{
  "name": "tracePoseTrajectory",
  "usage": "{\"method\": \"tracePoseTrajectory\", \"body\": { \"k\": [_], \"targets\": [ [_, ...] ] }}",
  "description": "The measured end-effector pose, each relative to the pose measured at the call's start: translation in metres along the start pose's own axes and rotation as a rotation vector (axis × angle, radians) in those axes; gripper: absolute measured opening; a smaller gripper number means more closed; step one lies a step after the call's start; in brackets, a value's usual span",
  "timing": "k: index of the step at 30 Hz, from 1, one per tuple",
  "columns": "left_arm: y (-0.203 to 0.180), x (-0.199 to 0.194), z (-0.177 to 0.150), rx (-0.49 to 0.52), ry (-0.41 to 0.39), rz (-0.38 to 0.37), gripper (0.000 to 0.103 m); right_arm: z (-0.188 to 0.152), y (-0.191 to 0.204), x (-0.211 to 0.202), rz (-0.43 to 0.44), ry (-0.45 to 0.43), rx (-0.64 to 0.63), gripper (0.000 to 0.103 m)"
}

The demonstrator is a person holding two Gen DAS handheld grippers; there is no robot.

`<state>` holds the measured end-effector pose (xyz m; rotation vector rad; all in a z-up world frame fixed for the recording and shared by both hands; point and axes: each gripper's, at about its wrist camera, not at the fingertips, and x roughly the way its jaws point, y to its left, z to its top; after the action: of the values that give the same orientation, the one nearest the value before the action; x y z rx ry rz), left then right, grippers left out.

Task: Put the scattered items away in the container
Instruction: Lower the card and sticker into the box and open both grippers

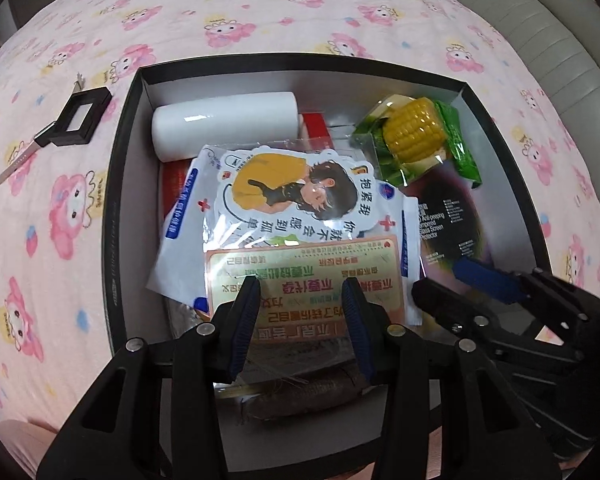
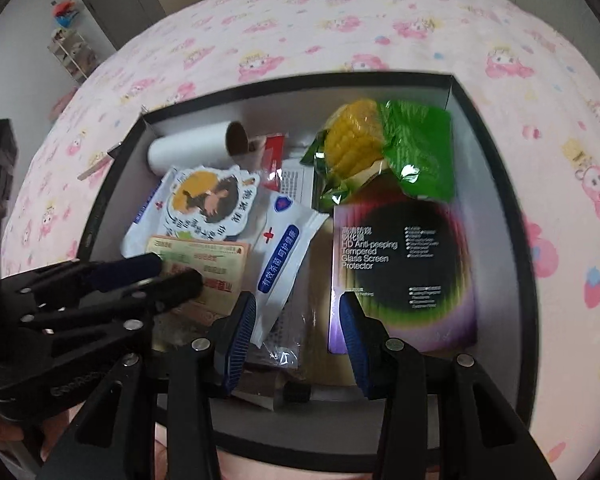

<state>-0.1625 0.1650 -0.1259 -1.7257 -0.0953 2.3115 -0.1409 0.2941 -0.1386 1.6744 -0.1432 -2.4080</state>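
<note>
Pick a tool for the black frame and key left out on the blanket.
Left, likely. The black rectangular frame and silver key lie on the pink blanket off the box's left side, nearer the open left tool. The right tool hangs over the black box's right half.

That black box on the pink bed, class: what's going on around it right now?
A person holds two grippers over the black cardboard box, which already holds a white paper roll, a packaged yellow corn cob, a cartoon sticker and a dark screen-protector package. The left gripper and right gripper are open and empty. A black-handled key lies outside on the blanket.
</note>
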Motion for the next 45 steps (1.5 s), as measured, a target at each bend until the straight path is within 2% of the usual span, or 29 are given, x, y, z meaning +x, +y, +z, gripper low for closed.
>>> {"method": "tracePoseTrajectory", "body": {
  "k": [7, 12, 17, 22, 26, 31, 33, 40, 45],
  "targets": [
    [0.010, 0.009, 0.011, -0.035, -0.002, 0.013, 0.043, 0.008, 0.000, 0.015, 0.002, 0.021, 0.000, 0.039],
    [0.009, 0.010, 0.018, -0.046, -0.015, 0.013, 0.044, 0.016, -0.012, 0.023, 0.040, 0.023, 0.084, 0.039],
    [0.005, 0.011, 0.022, -0.050, -0.028, 0.017, 0.044, 0.016, -0.017, 0.022, 0.032, -0.007, 0.109, 0.040],
    [-0.002, 0.002, 0.013, -0.006, -0.024, -0.020, 0.044, 0.010, -0.023, 0.003, 0.005, -0.064, 0.121, 0.039],
    [-0.010, 0.001, 0.005, 0.047, 0.012, 0.009, 0.044, 0.001, -0.034, -0.022, 0.004, -0.139, 0.150, 0.040],
    [-0.025, 0.008, 0.000, 0.107, 0.064, 0.060, 0.053, -0.003, -0.044, -0.022, -0.009, -0.115, 0.202, 0.040],
    [-0.031, 0.010, 0.002, 0.122, 0.061, 0.071, 0.053, -0.005, -0.048, -0.022, -0.014, -0.106, 0.223, 0.040],
    [-0.047, 0.019, 0.014, 0.172, 0.037, 0.114, 0.055, 0.001, -0.037, -0.018, -0.017, -0.087, 0.173, 0.040],
    [-0.044, 0.009, 0.011, 0.154, -0.008, 0.070, 0.054, 0.000, -0.041, -0.014, -0.012, -0.085, 0.195, 0.040]
  ]
}}
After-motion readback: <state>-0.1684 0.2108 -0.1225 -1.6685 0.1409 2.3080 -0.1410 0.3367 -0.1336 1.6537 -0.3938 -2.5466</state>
